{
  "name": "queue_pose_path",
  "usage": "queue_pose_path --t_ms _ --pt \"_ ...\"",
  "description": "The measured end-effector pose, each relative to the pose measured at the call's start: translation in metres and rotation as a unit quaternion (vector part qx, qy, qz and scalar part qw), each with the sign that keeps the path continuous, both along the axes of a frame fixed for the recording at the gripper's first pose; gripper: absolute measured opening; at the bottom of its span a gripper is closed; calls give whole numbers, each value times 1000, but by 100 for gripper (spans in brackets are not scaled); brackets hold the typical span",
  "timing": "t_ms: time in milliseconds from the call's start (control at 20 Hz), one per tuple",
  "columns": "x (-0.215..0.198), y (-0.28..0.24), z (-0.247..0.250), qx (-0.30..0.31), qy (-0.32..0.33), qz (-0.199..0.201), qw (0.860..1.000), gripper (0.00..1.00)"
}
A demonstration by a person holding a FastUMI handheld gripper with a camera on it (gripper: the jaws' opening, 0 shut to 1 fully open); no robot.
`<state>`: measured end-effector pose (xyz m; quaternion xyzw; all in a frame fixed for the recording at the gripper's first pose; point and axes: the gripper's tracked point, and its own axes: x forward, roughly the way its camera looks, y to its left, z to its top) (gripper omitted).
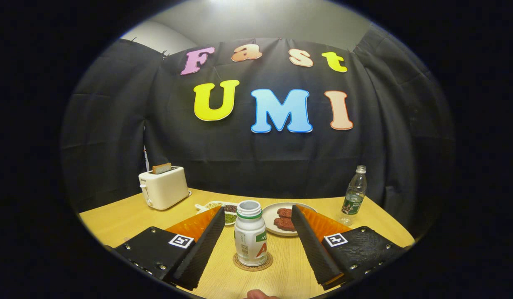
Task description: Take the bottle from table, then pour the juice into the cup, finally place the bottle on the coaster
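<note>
Fingers: my gripper is hanging level over the table, spread wide, touching nothing
Bottle: the white bottle is standing upright and uncapped on the coaster, between my fingers with a gap on each side
Beyond: a plate, toaster and clear water bottle are sitting further back

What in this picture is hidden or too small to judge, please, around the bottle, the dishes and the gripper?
- Cup: the gripper view does not settle where it stands.
- White bottle on the coaster: opaque wall hides any juice.
- Small dishes: partly behind one finger; contents too small.
- Plate: part hidden behind the other finger.
- Gripper: open, fingers apart on either side of the bottle.
</note>
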<state>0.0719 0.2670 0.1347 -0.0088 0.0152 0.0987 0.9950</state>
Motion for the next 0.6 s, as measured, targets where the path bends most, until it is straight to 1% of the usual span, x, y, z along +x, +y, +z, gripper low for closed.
queue_pose_path --t_ms 400,600 --pt "-34 -1 63 -31 -23 -4 999 98" --pt "-47 -5 88 -31 -42 -8 999 98"
